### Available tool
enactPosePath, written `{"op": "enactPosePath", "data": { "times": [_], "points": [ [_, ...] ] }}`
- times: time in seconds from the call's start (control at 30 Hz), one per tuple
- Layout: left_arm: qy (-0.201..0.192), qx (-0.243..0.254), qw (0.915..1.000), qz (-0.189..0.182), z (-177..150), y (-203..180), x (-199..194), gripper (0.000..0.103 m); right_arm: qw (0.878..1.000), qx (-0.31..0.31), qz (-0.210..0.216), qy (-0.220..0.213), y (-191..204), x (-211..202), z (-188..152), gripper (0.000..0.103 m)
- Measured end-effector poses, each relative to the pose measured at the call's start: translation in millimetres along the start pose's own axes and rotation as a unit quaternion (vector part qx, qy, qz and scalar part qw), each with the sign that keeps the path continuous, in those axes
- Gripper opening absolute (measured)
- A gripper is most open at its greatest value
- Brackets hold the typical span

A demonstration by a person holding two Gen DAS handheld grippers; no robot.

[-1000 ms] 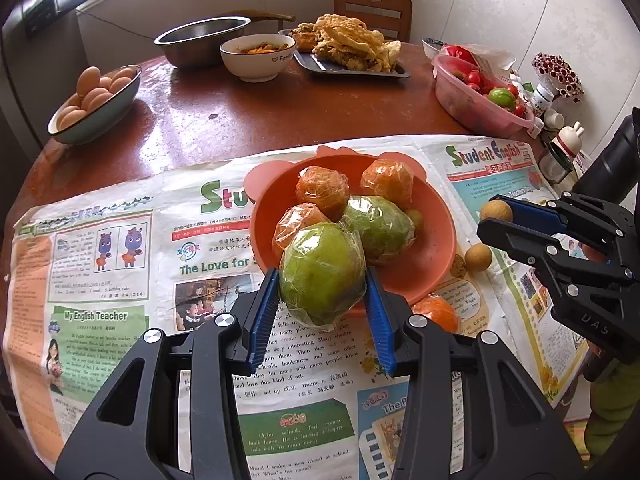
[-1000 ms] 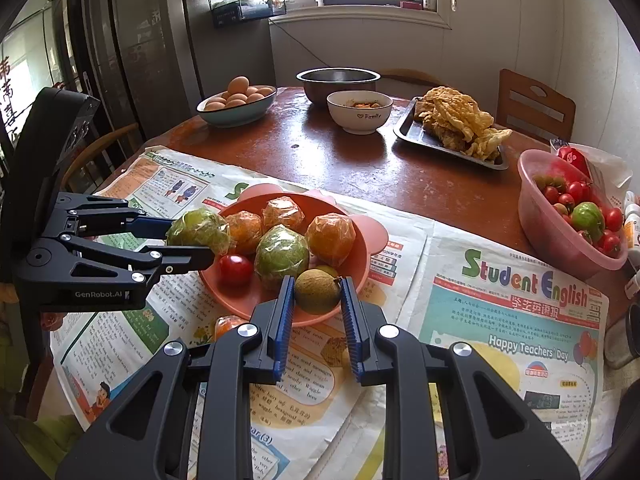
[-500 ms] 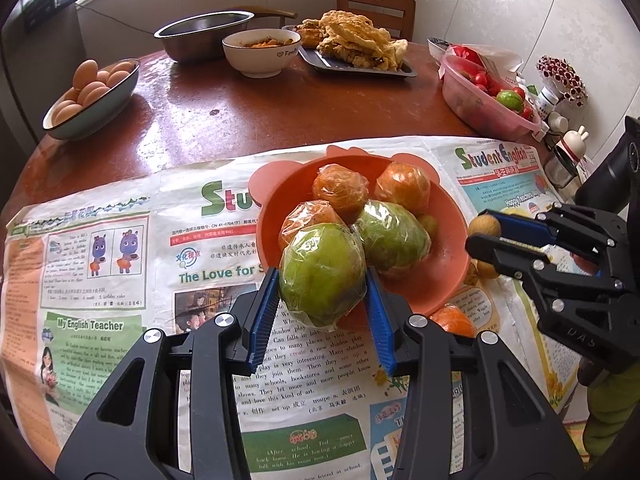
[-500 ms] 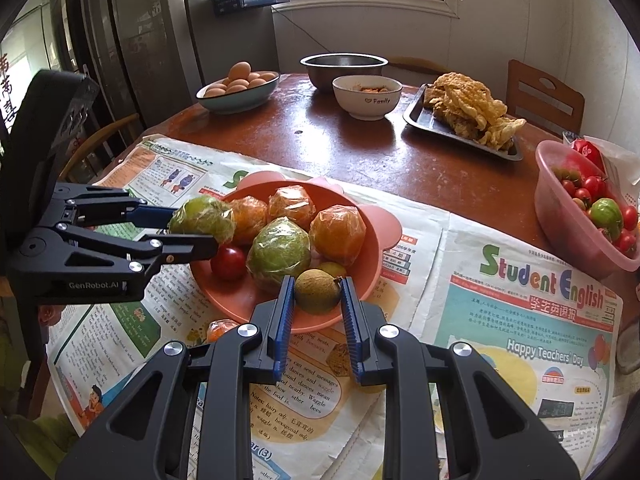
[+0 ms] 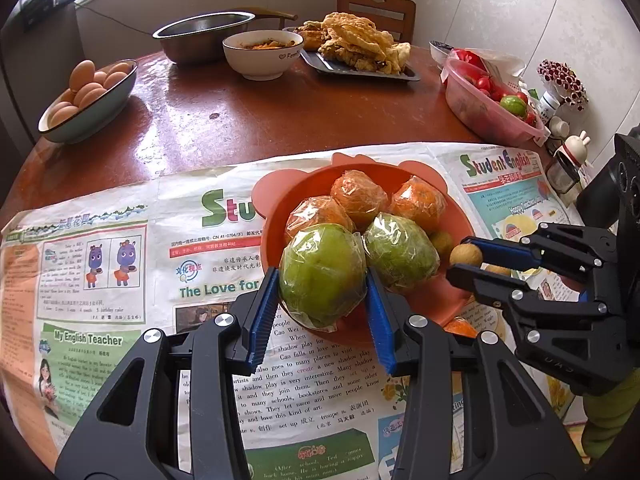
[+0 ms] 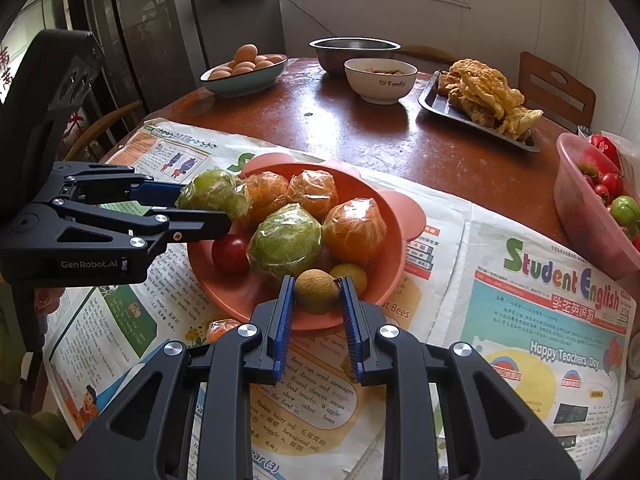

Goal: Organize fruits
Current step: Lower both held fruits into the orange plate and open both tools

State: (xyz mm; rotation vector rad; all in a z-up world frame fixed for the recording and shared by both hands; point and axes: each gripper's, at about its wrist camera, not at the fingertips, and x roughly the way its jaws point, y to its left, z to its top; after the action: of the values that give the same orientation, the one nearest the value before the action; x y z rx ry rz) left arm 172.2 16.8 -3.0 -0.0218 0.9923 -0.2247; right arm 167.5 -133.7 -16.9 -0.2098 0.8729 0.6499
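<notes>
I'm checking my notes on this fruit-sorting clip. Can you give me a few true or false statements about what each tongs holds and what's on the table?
1. The left tongs grip a wrapped green fruit. True.
2. The right tongs are empty. False: they pinch a small brown fruit.
3. The orange bowl sits on newspaper. True.
4. The eggs lie in the orange bowl. False: they are in a separate dish at the table's far side.
5. A red tomato is in the orange bowl. True.

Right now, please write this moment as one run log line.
left gripper: shut on wrapped green fruit | right gripper: shut on small brown fruit | both at orange bowl rim | bowl: five fruits inside
</notes>
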Motion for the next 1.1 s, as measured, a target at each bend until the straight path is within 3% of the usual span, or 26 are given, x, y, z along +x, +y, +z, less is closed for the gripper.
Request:
{"op": "enactPosePath", "data": {
  "times": [1.1],
  "points": [
    [-0.009,0.002,0.9999,-0.008,0.1,3.2,-0.7,0.035,1.0,0.001,-0.003,0.005,-1.1,4.4,0.2,0.024]
  ]
}}
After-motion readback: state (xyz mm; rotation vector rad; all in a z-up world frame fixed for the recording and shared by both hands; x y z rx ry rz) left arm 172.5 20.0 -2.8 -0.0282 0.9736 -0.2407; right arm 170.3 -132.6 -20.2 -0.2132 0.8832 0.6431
